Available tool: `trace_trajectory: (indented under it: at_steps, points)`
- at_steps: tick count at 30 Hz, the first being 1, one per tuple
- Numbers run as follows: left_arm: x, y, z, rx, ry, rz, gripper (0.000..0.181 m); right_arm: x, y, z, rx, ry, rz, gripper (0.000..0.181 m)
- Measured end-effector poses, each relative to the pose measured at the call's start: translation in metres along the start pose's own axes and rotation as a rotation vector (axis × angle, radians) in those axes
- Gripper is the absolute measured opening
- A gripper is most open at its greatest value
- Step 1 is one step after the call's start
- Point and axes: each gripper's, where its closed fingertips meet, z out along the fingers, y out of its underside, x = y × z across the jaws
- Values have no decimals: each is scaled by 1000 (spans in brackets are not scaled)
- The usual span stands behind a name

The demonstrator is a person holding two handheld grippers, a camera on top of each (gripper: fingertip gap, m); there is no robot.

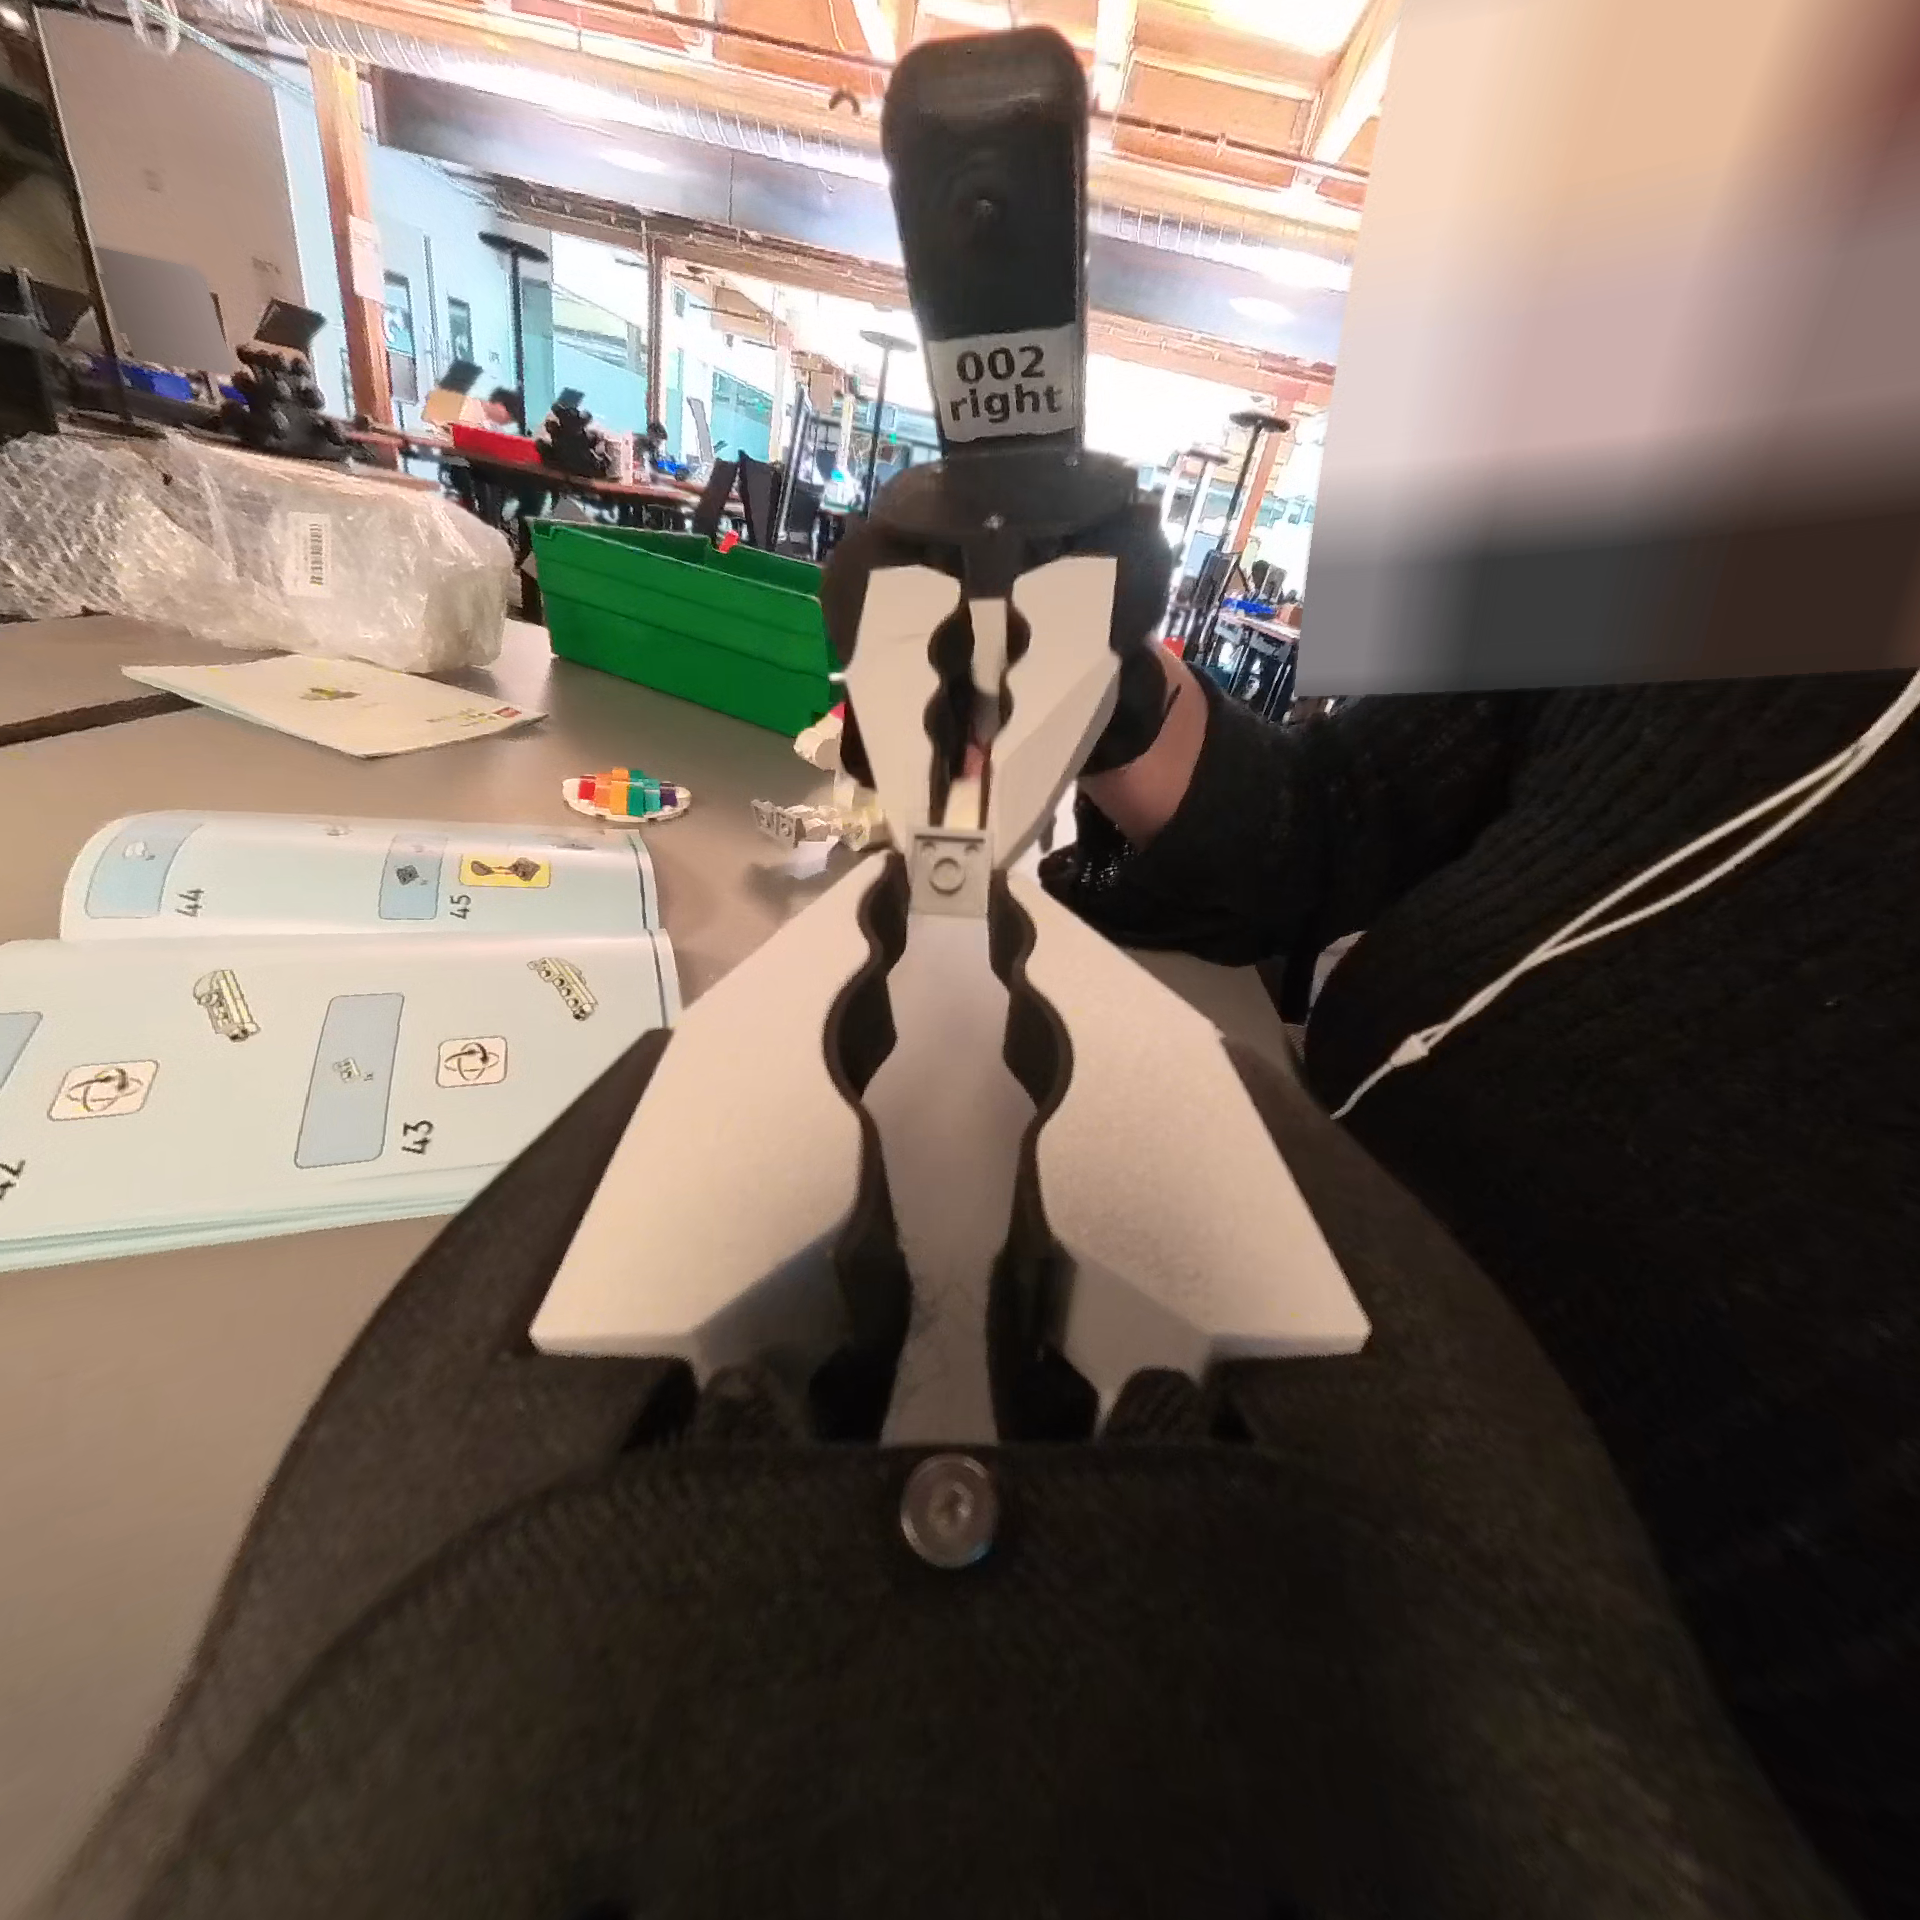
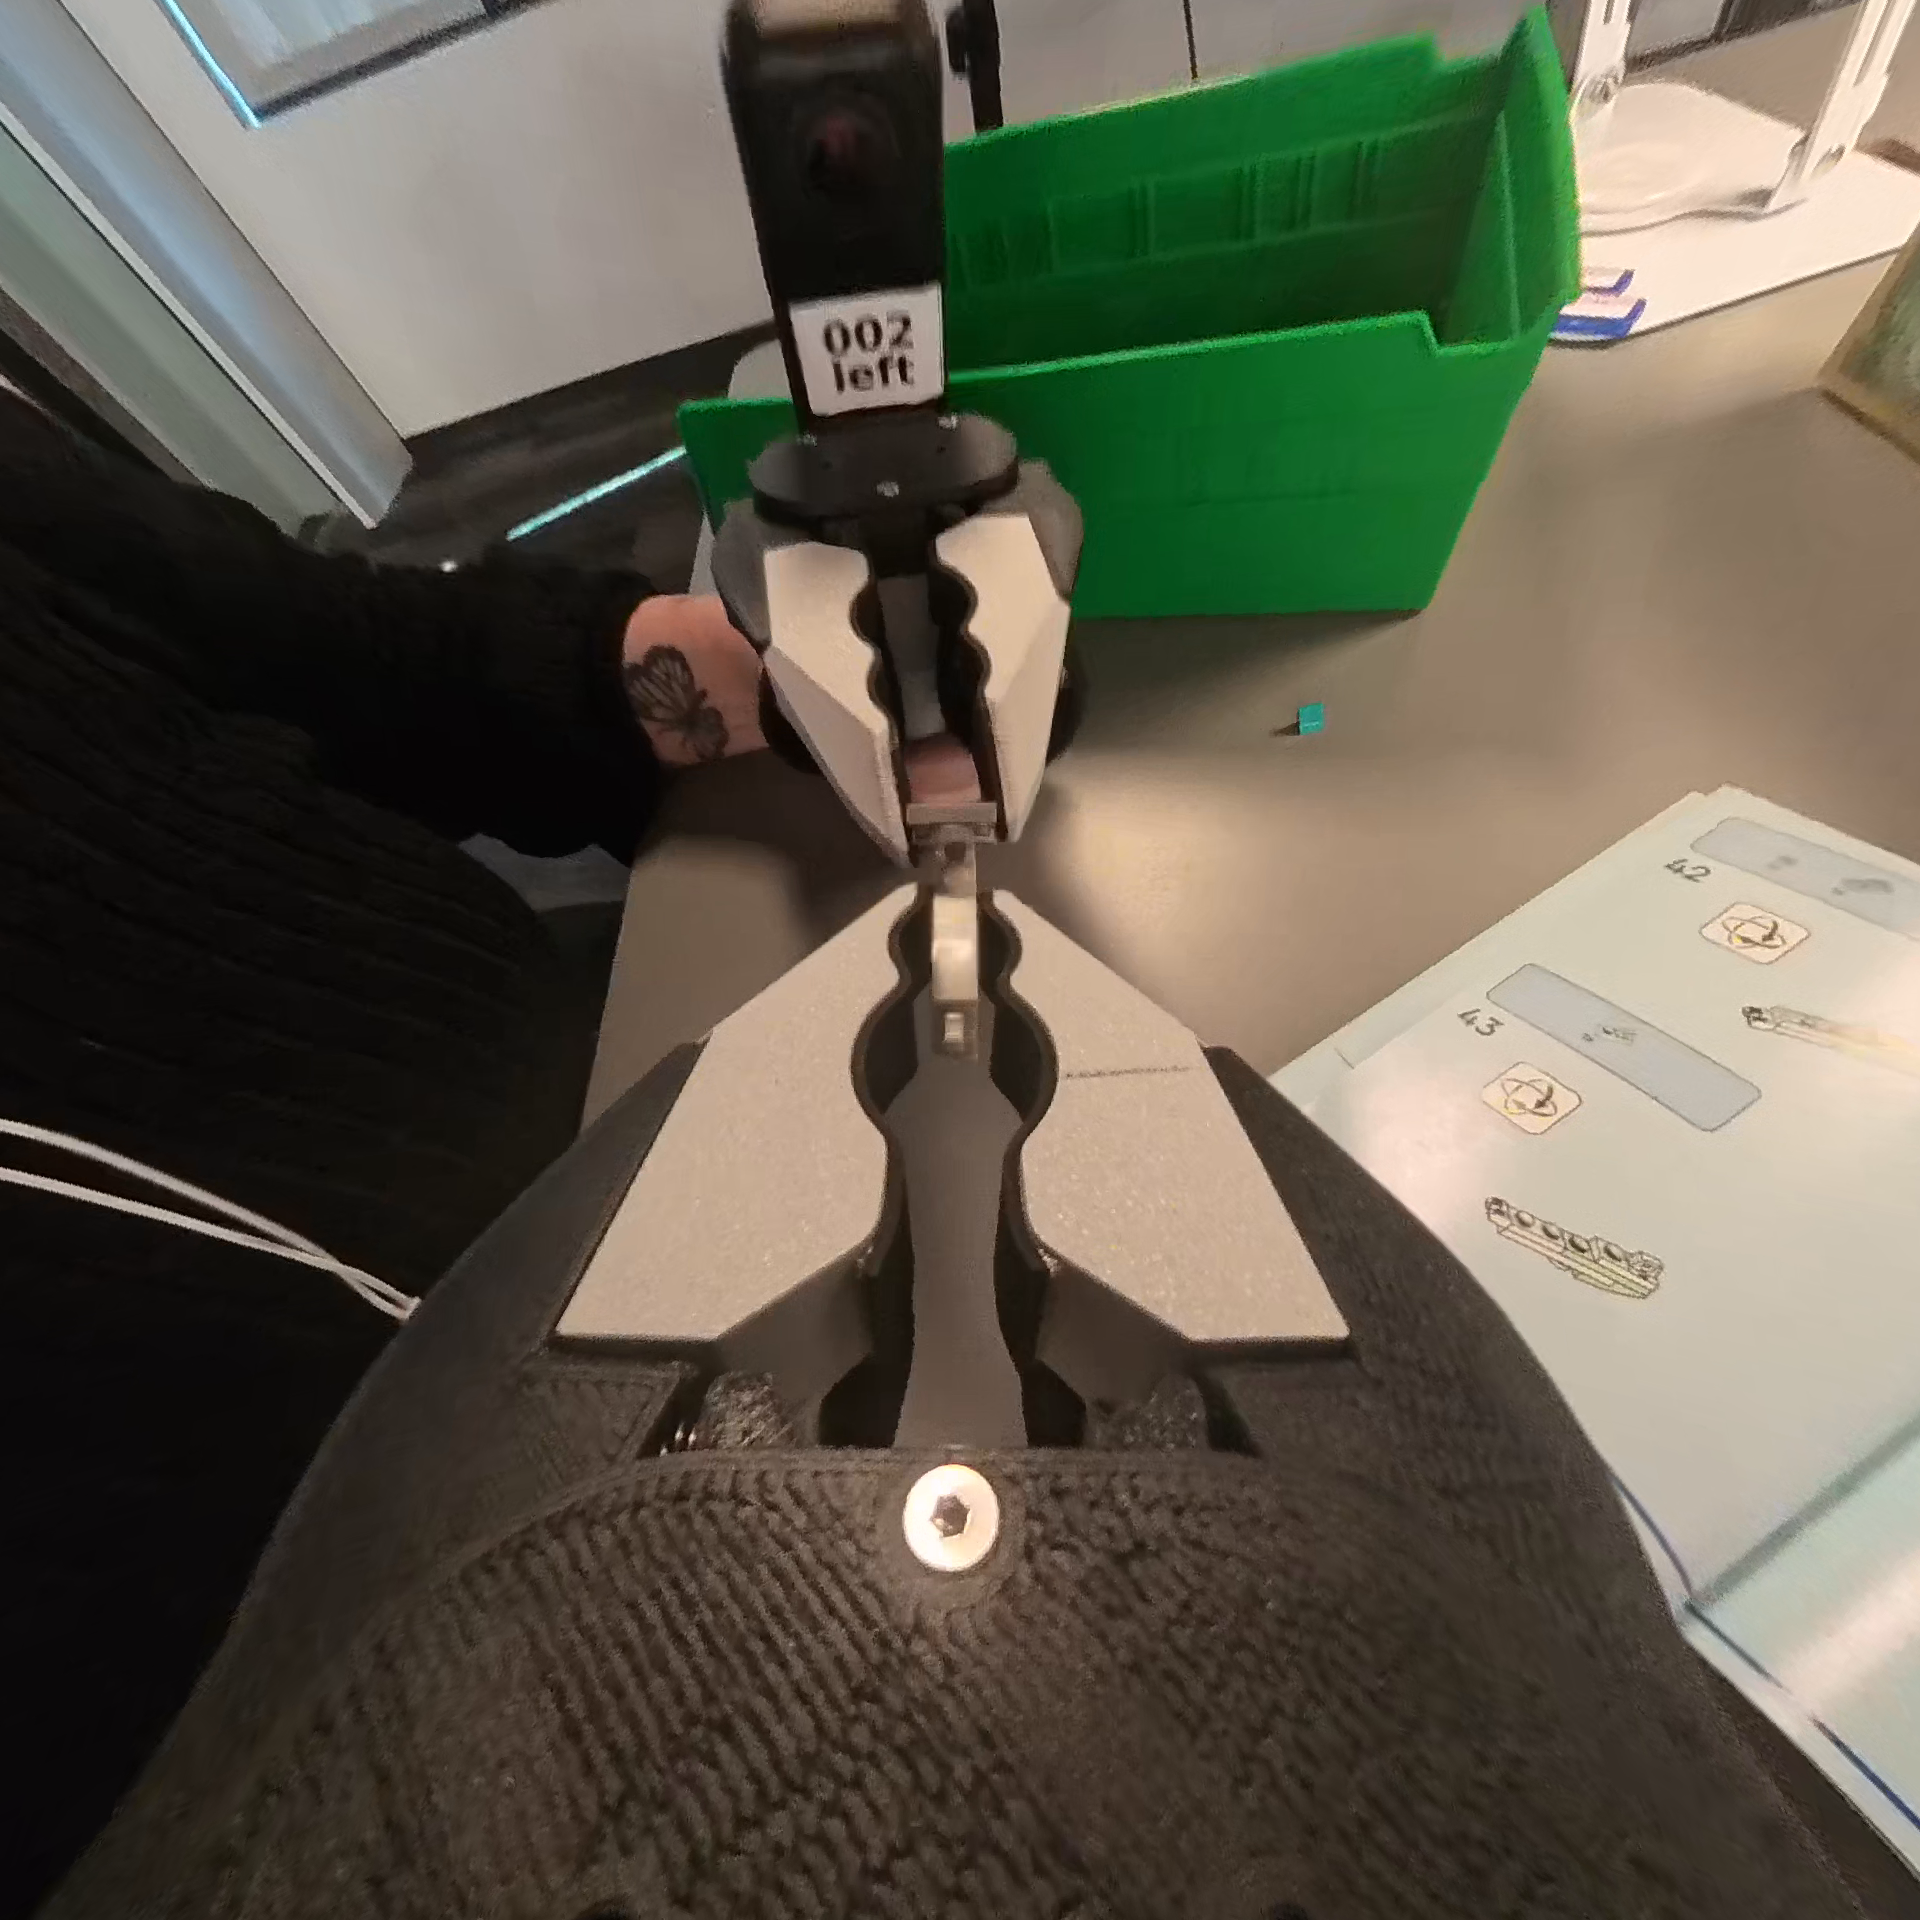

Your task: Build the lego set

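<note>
So over at 9 o'clock in the left wrist view the instruction booklet [image 1: 343, 1029] lies open on the grey counter [image 1: 208, 1455], with a smaller leaflet [image 1: 332, 704] behind it and a bubble-wrapped bundle [image 1: 249, 551] back at 10 o'clock. Moving toward the middle there's a little white disc with rainbow coloured studs [image 1: 627, 797], then a green bin [image 1: 681, 613] at about 11, and a loose clump of grey lego bits [image 1: 805, 826] just beside the centre. Dead centre, the left tongs [image 1: 943, 883] are closed on a small grey lego plate [image 1: 943, 871], one stud facing the camera. Nose to nose with them, the right tongs [image 1: 961, 805] come in from 12 o'clock, pinched on a pale lego piece [image 2: 952, 961] that shows best in the right wrist view; the two parts look like they're touching at the tips. At 3 o'clock there's a black knit sleeve [image 1: 1195, 831] with a thin white cord [image 1: 1621, 914] across the sweater. In the right wrist view a tiny teal brick [image 2: 1307, 719] sits alone on the counter at 2 o'clock
</note>
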Motion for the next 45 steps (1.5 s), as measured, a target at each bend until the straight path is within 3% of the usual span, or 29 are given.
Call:
trace_trajectory:
  at_steps: [2,3,5,10,14,21,29,34,36,41,45]
  points:
    - [14,16,16,-90,71,-4,16,-8,-13,1,63,-45,22,4]
    - [23,32,31,-198,99,34,16,-17,-16,6,68,-85,18,6]
    - [24,54,43,-346,75,121,16,-19,-19,9,66,-63,-23,5]
    - [1,37,34,-250,-14,64,16,16,-31,-45,219,164,-42,5]
    - [-5,40,35,-277,-59,113,16,28,-9,-59,166,274,-143,5]
    - [-8,29,31,-202,-85,75,16,27,16,-56,227,207,-82,5]
    - [-9,-13,23,70,-27,-126,16,17,-13,-69,502,-9,156,5]
    - [3,-63,14,375,113,-244,16,8,-54,-86,688,-17,101,5]
    - [7,-80,16,439,159,-239,15,1,-76,-93,729,-10,48,5]
    - [16,-120,26,468,201,-122,15,-14,-122,-114,756,-64,-1,5]
    - [6,-126,27,480,88,-14,16,-3,-118,-112,625,-59,61,5]
